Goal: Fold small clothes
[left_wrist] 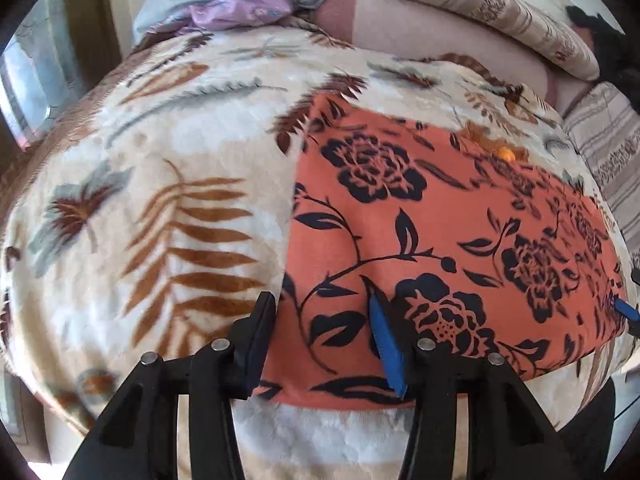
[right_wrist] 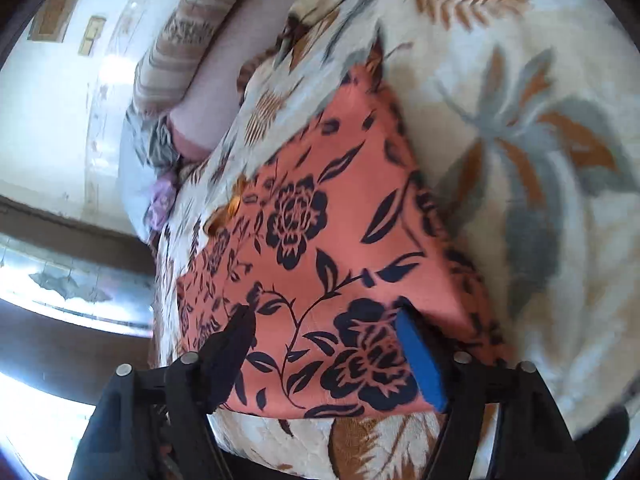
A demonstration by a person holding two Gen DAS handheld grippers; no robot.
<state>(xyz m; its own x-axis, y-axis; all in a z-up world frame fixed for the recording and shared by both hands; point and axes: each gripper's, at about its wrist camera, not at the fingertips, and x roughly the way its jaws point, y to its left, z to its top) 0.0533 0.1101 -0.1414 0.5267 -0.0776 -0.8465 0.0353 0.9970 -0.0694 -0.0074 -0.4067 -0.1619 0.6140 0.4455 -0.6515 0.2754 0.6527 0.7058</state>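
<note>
An orange garment with a black flower print (left_wrist: 420,232) lies flat on a cream leaf-patterned blanket (left_wrist: 160,160). My left gripper (left_wrist: 320,304) is open, its fingers standing over the garment's near left corner, with no cloth between them. In the right wrist view the same garment (right_wrist: 320,240) fills the middle, seen tilted. My right gripper (right_wrist: 324,316) is open over the garment's near edge, and its blue-padded finger (right_wrist: 420,360) lies on or just above the cloth. A blue pad tip of the right gripper shows at the far right edge of the left wrist view (left_wrist: 626,308).
The blanket covers a bed. A striped beige pillow (left_wrist: 480,8) and a pink one lie at the back. Grey and purple clothes (left_wrist: 240,8) are heaped at the far left corner. A small orange button or tag (left_wrist: 505,154) sits at the garment's far edge.
</note>
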